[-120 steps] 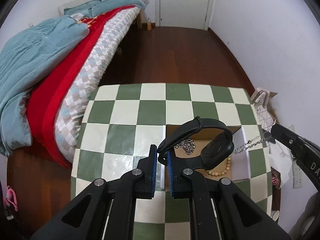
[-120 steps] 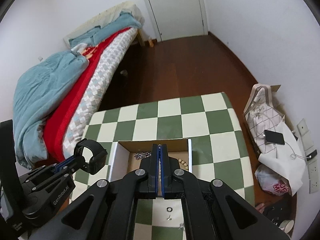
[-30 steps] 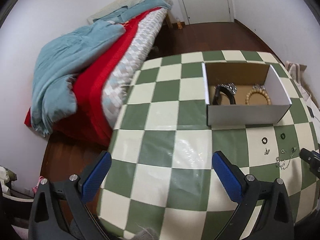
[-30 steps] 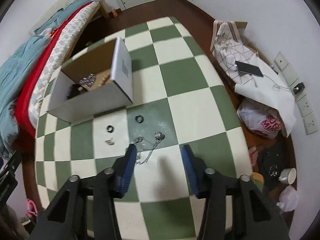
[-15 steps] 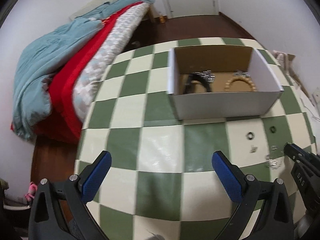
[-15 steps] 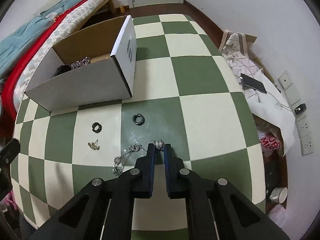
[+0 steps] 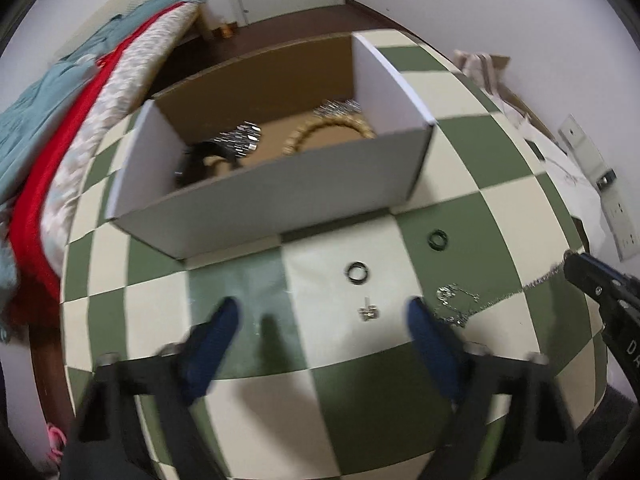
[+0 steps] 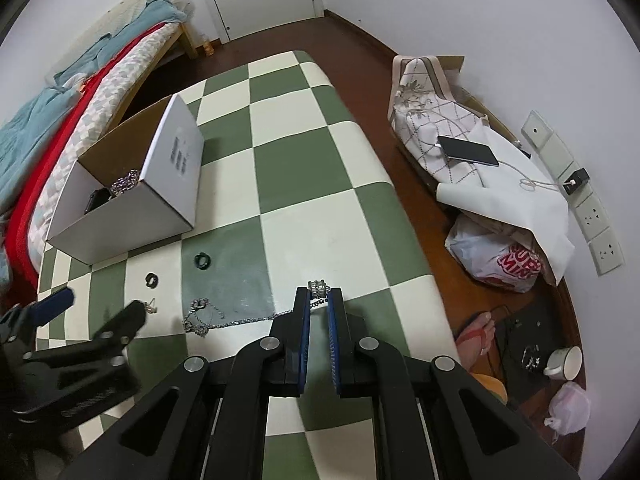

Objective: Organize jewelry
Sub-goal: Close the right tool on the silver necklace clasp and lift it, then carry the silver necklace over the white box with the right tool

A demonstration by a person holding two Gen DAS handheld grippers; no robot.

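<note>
Since a second ago the right gripper (image 8: 319,295) has closed on one end of the silver chain (image 8: 240,322), and the left gripper (image 7: 322,316) has swung in low over the checked table (image 8: 312,168), its jaws narrowing as it comes.

Right now the right jaws are pinching the chain just below its small ringed charm (image 8: 317,287), which is poking out past the fingertips; the rest of the chain is trailing slack across the table toward a bunched loop. The left jaws are standing partly open with nothing between the pads, straddling the small clasp-like piece (image 7: 368,312), with two dark rings (image 7: 358,272) lying just beyond. The white cardboard box (image 7: 280,196) is sitting behind them, already holding a bead bracelet (image 7: 328,130) and other pieces.

That chain is looking light, limp and slippery; it will likely swing and snag as it lifts, so gripping near the heavier charm end seems sound. The rings are tiny and hard, probably apt to skid, and want pinching across the band.
</note>
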